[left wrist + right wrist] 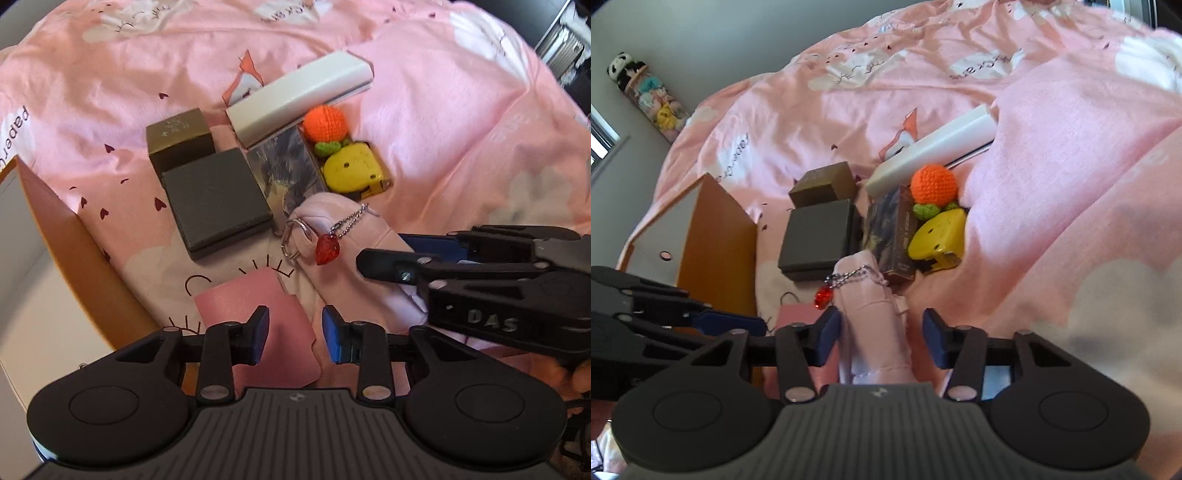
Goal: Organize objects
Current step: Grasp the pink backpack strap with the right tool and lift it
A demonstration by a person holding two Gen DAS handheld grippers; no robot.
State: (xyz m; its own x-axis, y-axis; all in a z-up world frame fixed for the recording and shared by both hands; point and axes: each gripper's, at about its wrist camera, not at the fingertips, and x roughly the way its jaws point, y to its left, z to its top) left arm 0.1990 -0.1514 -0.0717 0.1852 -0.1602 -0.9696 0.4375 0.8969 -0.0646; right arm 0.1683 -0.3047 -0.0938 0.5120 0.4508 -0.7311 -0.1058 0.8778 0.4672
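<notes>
The soft pale-pink fabric pouch (873, 325) with its red bead charm (823, 297) lay on the pink bedspread (1052, 221), between the right gripper (881, 334) jaws, spread wide. Best squeezed mid-body, square, clear of the chain. The left gripper (294, 338) hovered spread over a pink card (258, 325).

pink bedspread (1052, 155), grey wall (713, 44), window (600, 140).

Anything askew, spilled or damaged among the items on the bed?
Nothing spilled or visibly damaged. The long white box lies diagonally, its near end resting on the illustrated box, unlike the dark boxes lying flat on the bedspread.
</notes>
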